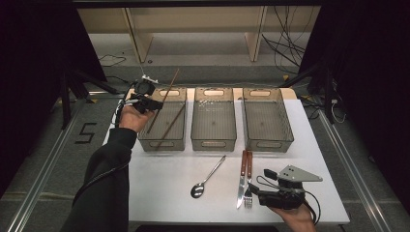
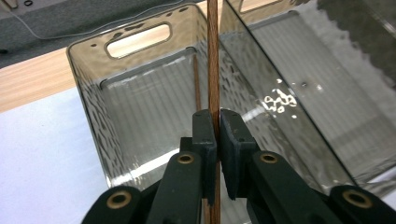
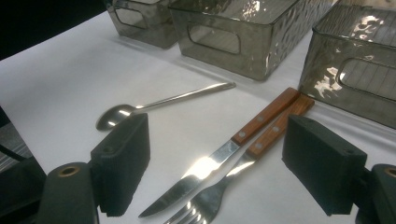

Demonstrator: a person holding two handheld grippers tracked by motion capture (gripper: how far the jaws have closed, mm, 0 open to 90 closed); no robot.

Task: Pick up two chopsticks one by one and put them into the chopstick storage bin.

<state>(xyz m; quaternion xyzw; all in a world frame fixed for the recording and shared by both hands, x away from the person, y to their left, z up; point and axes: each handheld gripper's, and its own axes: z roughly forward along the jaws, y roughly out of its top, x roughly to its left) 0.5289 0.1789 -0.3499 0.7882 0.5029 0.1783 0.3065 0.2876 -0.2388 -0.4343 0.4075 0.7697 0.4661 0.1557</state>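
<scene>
My left gripper point(image 1: 151, 102) is shut on a brown wooden chopstick point(image 1: 169, 87), which slants over the left grey bin point(image 1: 180, 93). In the left gripper view the pads point(image 2: 205, 128) pinch that chopstick point(image 2: 212, 56) above the bin point(image 2: 88, 88). A second chopstick point(image 1: 172, 123) lies inside the bin, also seen beyond the jaws point(image 2: 196, 86). My right gripper point(image 1: 259, 183) rests near the table's front edge, open, beside a wooden-handled knife point(image 1: 241, 180) and fork point(image 1: 249, 178). Its jaws point(image 3: 222, 156) stand wide apart around the knife point(image 3: 261, 119) and fork point(image 3: 275, 128) without touching them.
A metal spoon point(image 1: 207, 178) lies left of the knife, also seen on the white table point(image 3: 159, 102). A middle bin point(image 1: 213, 140) and a right bin point(image 1: 269, 142) stand beside the left one. Cables and a wooden frame lie behind the table.
</scene>
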